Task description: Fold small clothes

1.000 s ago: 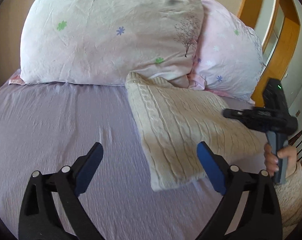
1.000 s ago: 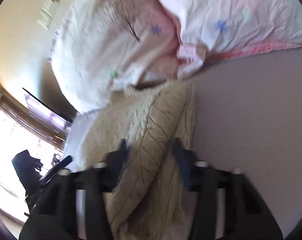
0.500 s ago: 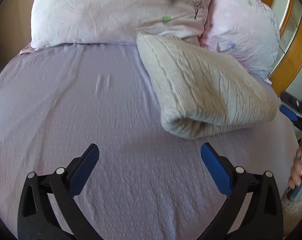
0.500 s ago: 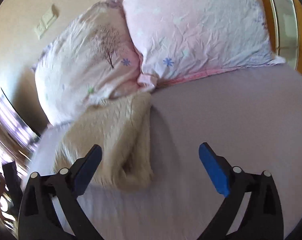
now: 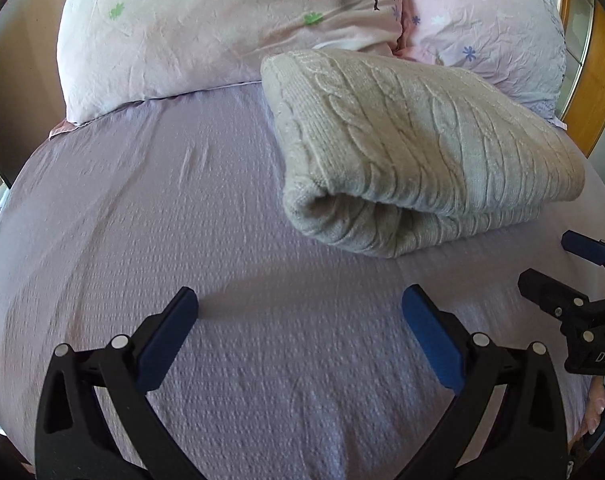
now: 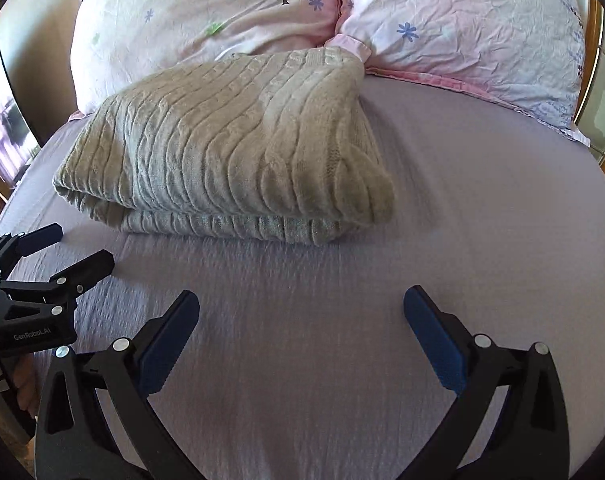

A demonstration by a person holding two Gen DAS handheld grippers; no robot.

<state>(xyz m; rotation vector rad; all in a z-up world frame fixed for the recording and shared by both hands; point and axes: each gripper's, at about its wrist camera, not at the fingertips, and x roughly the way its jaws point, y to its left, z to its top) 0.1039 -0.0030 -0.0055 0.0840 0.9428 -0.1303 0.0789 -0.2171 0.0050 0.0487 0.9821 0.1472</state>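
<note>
A cream cable-knit sweater (image 5: 414,140) lies folded in a thick bundle on the lilac bed sheet (image 5: 182,200), its far end against the pillows. It also shows in the right wrist view (image 6: 238,144). My left gripper (image 5: 300,328) is open and empty, above the sheet short of the sweater's near fold. My right gripper (image 6: 302,326) is open and empty, also short of the sweater. The right gripper shows at the right edge of the left wrist view (image 5: 558,276), and the left gripper at the left edge of the right wrist view (image 6: 62,252).
Two pink floral pillows (image 5: 230,28) (image 5: 482,28) lean at the head of the bed, also in the right wrist view (image 6: 206,16) (image 6: 462,24). A wooden frame (image 5: 598,76) stands at the right. A dark screen (image 6: 10,112) stands left of the bed.
Both grippers have pulled back from the sweater toward the near side of the bed. The right gripper, earlier narrow over the sweater, is now wide open. The sweater lies folded and released.
</note>
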